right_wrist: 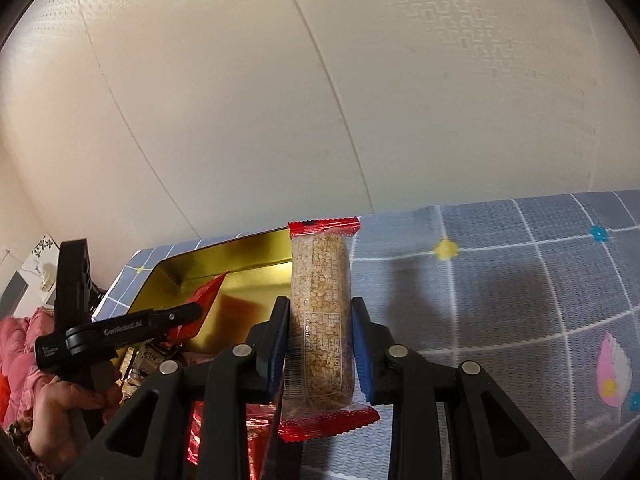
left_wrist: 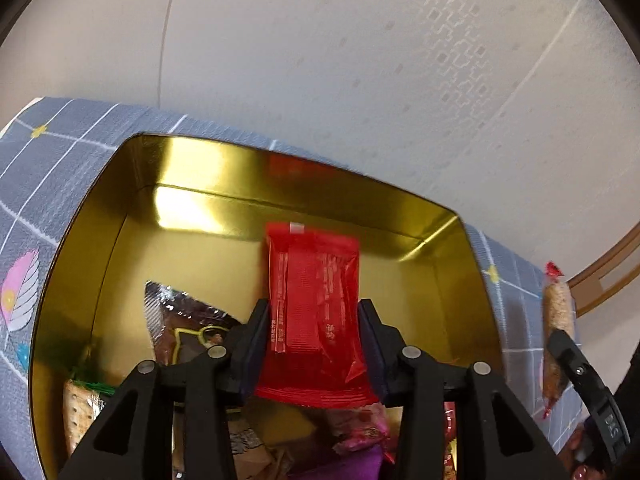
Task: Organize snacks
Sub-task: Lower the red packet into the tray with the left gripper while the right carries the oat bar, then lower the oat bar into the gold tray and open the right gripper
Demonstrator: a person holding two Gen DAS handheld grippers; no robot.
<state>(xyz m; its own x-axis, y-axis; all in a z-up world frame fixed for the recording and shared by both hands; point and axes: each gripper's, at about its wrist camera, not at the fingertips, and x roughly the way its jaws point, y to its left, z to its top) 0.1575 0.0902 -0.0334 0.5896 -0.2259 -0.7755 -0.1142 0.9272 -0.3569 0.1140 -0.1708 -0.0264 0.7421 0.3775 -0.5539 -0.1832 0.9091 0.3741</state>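
Gripping a red snack packet [left_wrist: 314, 312] over the gold tin [left_wrist: 440, 224] with the left gripper [left_wrist: 314, 344], ready to let go among the snacks inside; next, swinging the right gripper [right_wrist: 320, 344], clamped on a grain bar [right_wrist: 322, 320] above the patterned tabletop [right_wrist: 520, 280], across to the tin.

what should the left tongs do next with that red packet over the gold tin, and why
Probably open a little wider and let it drop. The left tongs have the red packet between their pads directly above the gold tin, where other snacks already lie. The far half of the tin floor is bare, so it should land inside. The right tongs, shut on the grain bar, wait beside the tin.
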